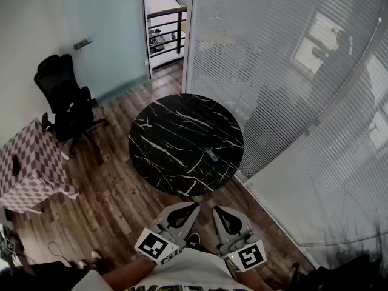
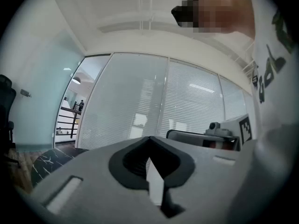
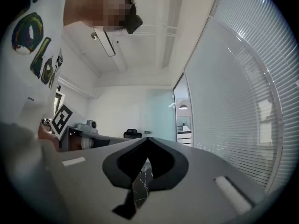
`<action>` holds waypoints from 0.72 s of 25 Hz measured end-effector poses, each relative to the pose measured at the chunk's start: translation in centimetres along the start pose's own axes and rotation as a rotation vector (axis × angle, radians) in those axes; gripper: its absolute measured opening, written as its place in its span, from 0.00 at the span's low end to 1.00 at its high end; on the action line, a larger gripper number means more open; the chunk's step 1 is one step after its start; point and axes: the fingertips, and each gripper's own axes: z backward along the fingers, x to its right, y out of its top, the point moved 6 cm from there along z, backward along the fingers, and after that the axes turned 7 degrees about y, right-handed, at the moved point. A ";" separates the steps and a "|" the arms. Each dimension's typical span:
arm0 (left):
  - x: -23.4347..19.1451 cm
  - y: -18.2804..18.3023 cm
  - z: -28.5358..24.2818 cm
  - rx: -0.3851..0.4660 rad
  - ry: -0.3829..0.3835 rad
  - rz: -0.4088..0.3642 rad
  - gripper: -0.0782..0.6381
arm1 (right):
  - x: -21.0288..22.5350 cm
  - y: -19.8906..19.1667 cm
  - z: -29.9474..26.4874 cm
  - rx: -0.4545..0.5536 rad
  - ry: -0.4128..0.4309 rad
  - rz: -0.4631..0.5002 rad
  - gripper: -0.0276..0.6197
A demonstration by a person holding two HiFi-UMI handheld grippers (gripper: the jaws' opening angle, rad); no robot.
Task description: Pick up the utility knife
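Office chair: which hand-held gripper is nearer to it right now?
Left. The left hand-held gripper sits below and right of the office chair; the right hand-held gripper is further right, beyond the left one.

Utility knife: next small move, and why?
Probably reach the right claw forward toward the small grey utility knife, opening it on the way. The knife lies on the near right part of the round black marble table. Both claws are shut, empty and short of the table's edge, and the right lines up with it better than the left claw.
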 end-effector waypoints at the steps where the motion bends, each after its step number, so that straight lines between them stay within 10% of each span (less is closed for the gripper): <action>1: 0.1 0.0 -0.3 0.000 0.001 -0.001 0.12 | 0.3 0.0 0.1 -0.001 0.002 0.000 0.05; 18: 2.6 -1.2 -4.1 -0.006 0.061 0.013 0.12 | 5.0 -0.6 2.8 0.042 0.061 -0.059 0.05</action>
